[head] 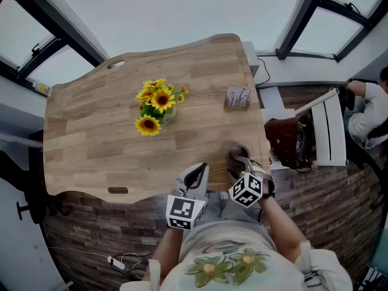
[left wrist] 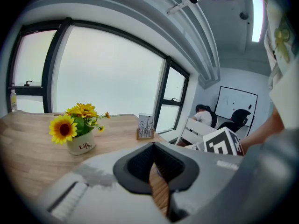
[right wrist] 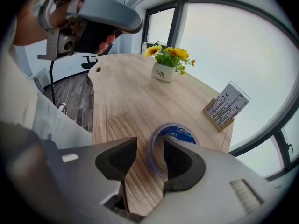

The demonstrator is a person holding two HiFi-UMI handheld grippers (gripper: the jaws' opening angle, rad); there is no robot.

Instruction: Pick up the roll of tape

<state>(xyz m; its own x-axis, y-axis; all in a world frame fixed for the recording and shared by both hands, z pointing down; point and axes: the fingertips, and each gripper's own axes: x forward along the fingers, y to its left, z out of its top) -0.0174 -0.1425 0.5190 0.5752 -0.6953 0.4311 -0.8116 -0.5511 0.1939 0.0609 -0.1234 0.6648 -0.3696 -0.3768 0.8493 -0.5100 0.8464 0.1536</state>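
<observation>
The roll of tape (head: 236,152) lies flat near the front right edge of the wooden table (head: 97,138); it is clear with a blue inner core. My right gripper (head: 241,163) is right at it and open. In the right gripper view, the right gripper (right wrist: 148,146) straddles the near wall of the tape roll (right wrist: 180,133): one jaw stands inside the hole, the other outside. My left gripper (head: 197,173) hovers over the table's front edge to the left of the roll. The left gripper (left wrist: 153,146) is shut with nothing in it.
A pot of sunflowers (head: 156,105) stands mid-table and a small card holder (head: 237,97) at the right. Beyond the table's right edge are a dark bag (head: 285,141), a white chair (head: 327,129) and a seated person (head: 370,111).
</observation>
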